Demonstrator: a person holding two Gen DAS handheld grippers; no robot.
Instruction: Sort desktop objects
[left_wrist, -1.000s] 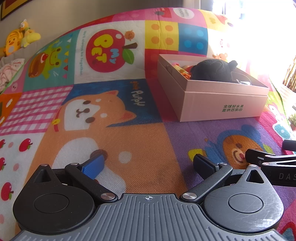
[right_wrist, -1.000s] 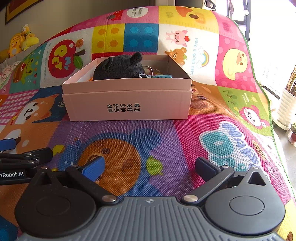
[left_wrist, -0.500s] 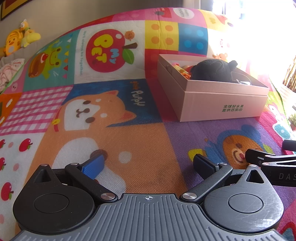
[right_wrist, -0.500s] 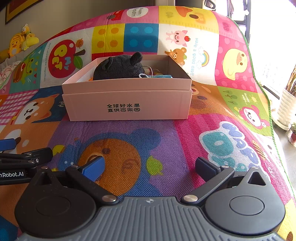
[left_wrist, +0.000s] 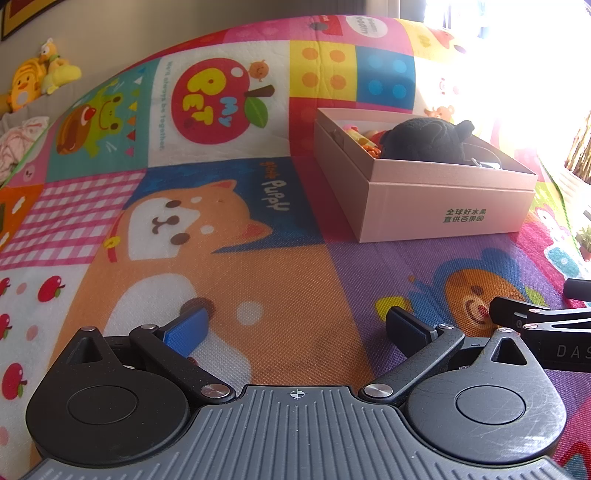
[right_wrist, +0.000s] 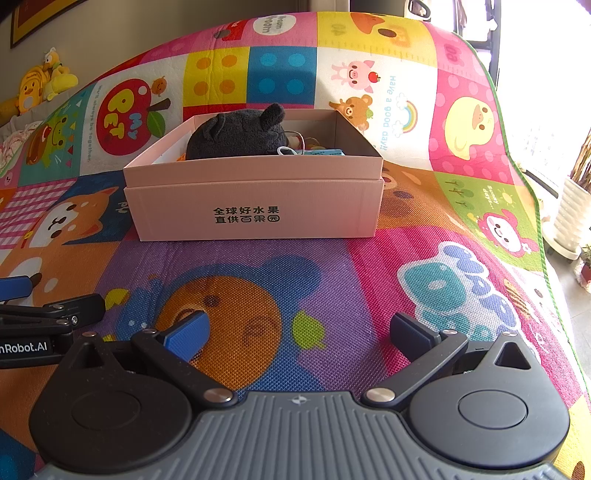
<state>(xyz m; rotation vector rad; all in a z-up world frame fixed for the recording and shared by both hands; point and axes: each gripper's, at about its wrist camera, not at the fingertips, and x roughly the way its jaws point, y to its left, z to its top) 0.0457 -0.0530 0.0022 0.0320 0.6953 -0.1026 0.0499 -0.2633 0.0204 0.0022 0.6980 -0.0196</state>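
We judge sorting near done: black plush toy (right_wrist: 236, 136) and small items sit inside pink cardboard box (right_wrist: 255, 206), far centre. Mat around box bare. Our left gripper (left_wrist: 295, 326) and right gripper (right_wrist: 299, 332): jaws apart, empty.

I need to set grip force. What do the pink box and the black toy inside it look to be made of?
Pink box: apparently matte paperboard, with crisp folded edges, thin walls and printed characters. Black toy: soft plush, going by its fuzzy, light-absorbing nap and rounded ears. Stuffing can't be seen.
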